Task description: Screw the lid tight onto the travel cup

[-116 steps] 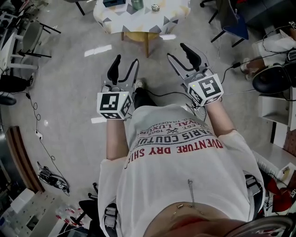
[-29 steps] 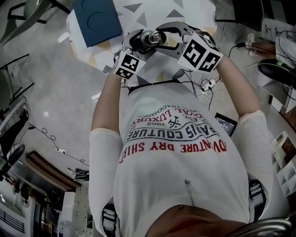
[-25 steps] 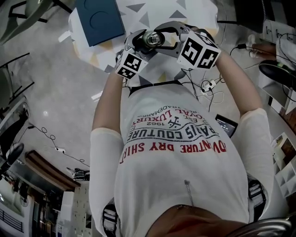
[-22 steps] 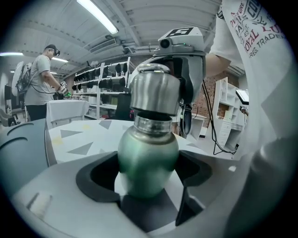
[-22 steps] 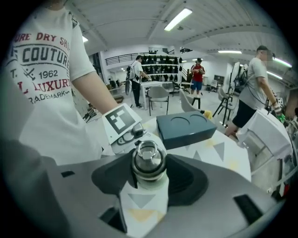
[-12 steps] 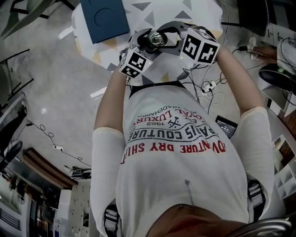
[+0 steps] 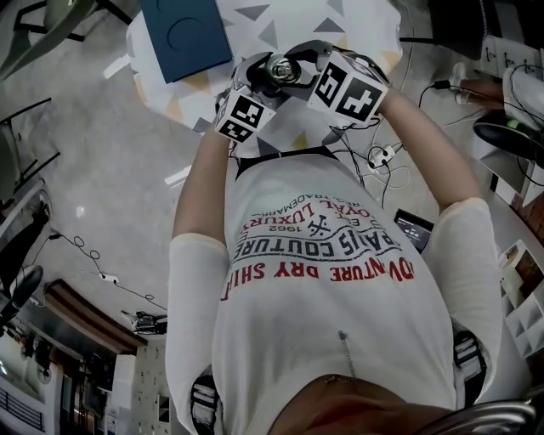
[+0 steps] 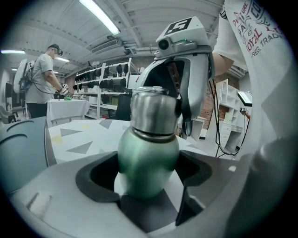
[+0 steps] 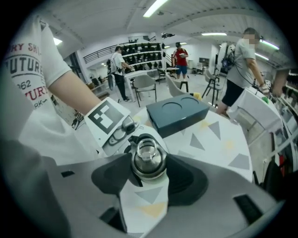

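- Blue box [image 7: 185,34] lies flat at the far left of the table [image 7: 361,21], on the triangle-print cloth.
- Left gripper [image 8: 148,173]: jaws set wide, both pads pressed against the green belly of the travel cup [image 8: 148,153].
- Cup upright, above the table's near edge, just in front of the person's chest. Cannot tell whether its base rests on the cloth.
- Lid [image 9: 148,160], bare steel, sits on the cup's neck.
- Right gripper [image 9: 148,174]: angled down onto the cup's top from the right, jaws pinching the lid on both sides.
- Cables [image 7: 382,157] lie on the floor at right, well apart from the cup.
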{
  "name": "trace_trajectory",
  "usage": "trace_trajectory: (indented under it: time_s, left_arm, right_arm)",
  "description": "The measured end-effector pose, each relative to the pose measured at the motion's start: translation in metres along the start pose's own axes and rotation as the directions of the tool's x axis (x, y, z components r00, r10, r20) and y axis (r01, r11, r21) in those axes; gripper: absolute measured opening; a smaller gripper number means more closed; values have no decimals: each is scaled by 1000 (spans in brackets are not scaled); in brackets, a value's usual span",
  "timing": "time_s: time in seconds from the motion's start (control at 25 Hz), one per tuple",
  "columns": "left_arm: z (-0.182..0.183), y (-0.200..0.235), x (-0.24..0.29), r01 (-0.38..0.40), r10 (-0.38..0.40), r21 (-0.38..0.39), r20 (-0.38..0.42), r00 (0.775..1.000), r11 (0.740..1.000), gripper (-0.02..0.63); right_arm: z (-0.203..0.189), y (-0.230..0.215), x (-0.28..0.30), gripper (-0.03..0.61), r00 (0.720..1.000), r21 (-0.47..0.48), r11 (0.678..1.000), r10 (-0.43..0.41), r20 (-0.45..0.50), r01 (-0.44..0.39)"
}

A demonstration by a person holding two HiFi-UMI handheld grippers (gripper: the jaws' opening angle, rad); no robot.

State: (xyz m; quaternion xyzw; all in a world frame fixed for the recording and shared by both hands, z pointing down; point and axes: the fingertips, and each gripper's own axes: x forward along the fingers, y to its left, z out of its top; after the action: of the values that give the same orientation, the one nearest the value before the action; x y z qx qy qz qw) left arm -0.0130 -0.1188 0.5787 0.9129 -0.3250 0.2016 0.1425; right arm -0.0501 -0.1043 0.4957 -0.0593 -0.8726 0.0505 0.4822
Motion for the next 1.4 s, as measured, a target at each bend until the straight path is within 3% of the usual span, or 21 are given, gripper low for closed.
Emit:
trace_trajectory:
  time_s: [0.2,0.4,0.48,0.56,0.72,0.84,1.0,1.08,1.16,1.4]
  left_arm:
    - [0,0,1,6,-6,-9,4,1000,1000,382]
    - [1,0,2,18,-17,-17,10,1000,1000,382]
    - [4,1,2,23,-23,-12,16,1000,1000,382]
    - [4,1,2,27,-27,-13,16,1000,1000,383]
    - [3,1,2,34,-34,-23,16,999,999,383]
    - [2,0,3,39,-39,-27,14,999,999,383]
    - [1,0,4,47,-47,-27,9,999,999,384]
    - [1,1,4,48,-48,-27,8,999,998,384]
    - [1,0,3,51,-51,-28,6,999,998,385]
    - [1,-2,4,55,-55,-28,-1,998,998,385]
  right_arm:
    - [-1,-5,0,239,994,181,978,-108,-7,107]
    - [-2,-10,1,239,973,372,901,-226,-39,224]
    - [-2,-12,1,239,965,411,875,-260,-45,255]
    - [-2,-12,1,239,962,407,875,-272,-31,261]
    - [-4,-8,3,241,980,310,931,-198,-19,194]
    - [-6,-6,0,287,990,202,970,-130,-50,138]
    - [-8,-1,-8,295,991,-57,998,-18,-135,11]
    - [-11,0,-9,295,979,-218,973,28,-202,-73]
    - [-13,2,-10,295,964,-316,937,64,-256,-146]
    - [-12,6,-6,293,932,-411,873,119,-343,-263]
